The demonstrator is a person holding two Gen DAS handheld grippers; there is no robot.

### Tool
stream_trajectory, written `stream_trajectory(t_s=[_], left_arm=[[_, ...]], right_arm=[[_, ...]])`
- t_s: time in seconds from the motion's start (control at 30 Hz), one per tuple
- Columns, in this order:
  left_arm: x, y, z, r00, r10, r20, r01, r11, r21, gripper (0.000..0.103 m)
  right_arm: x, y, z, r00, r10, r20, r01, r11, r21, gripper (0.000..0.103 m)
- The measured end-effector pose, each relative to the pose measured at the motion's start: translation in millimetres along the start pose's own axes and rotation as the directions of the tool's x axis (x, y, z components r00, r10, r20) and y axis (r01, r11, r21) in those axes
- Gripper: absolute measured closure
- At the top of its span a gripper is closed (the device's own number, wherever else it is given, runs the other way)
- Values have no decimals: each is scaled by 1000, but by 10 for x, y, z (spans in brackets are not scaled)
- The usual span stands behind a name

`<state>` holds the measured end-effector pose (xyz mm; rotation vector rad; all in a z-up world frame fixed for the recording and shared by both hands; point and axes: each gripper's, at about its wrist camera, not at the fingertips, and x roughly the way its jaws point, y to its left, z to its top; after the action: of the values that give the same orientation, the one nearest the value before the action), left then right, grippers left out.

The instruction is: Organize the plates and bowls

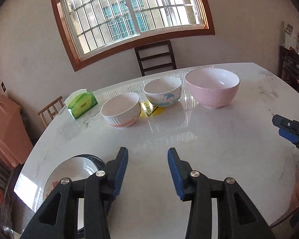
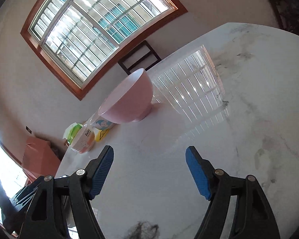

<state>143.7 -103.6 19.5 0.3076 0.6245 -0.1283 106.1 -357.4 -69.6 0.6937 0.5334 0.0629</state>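
In the left wrist view, the left gripper hung over the white marble table with its blue-padded fingers spread wide apart, holding nothing and touching nothing. Just beside the left finger, at the near edge of the table, lay a plate, partly hidden behind the gripper's black frame. Across the table three bowls stood upright in a row: a ribbed white bowl with a pink base, a white bowl with a cartoon figure and a larger pink bowl. A yellow sticker showed on the table between the first two bowls, and a green tissue pack sat to the left of the row. The tip of the right gripper reached in from the right edge, well apart from the bowls; from here its opening could not be told.

In the right wrist view, tilted hard, the right gripper also had its fingers released and wide apart, empty, above bare marble. The pink bowl stood ahead of it, apart from the fingers, with the cartoon bowl, the ribbed bowl and the tissue pack lined up behind. A dark chair stood beneath the window.
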Motion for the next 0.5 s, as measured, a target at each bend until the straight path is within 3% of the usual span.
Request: stream_trajectory(t_s=[0.2, 0.3, 0.37, 0.43, 0.5], left_arm=[[201, -323, 196, 1000, -23, -9, 24, 999, 46, 60], [379, -344, 358, 991, -126, -53, 126, 992, -9, 60], [532, -286, 506, 962, -257, -95, 248, 964, -96, 60], [710, -213, 668, 912, -390, -129, 360, 910, -206, 60], [889, -151, 818, 868, -475, -145, 420, 858, -295, 60]], right_arm=[[20, -8, 56, 999, -36, -29, 36, 999, -27, 30], [28, 54, 162, 997, -76, -24, 73, 992, -103, 30], [17, 56, 290, 998, -60, -27, 57, 993, -105, 30], [6, 92, 459, 998, -53, -24, 50, 992, -118, 30], [19, 176, 636, 998, -51, -22, 47, 987, -152, 30]])
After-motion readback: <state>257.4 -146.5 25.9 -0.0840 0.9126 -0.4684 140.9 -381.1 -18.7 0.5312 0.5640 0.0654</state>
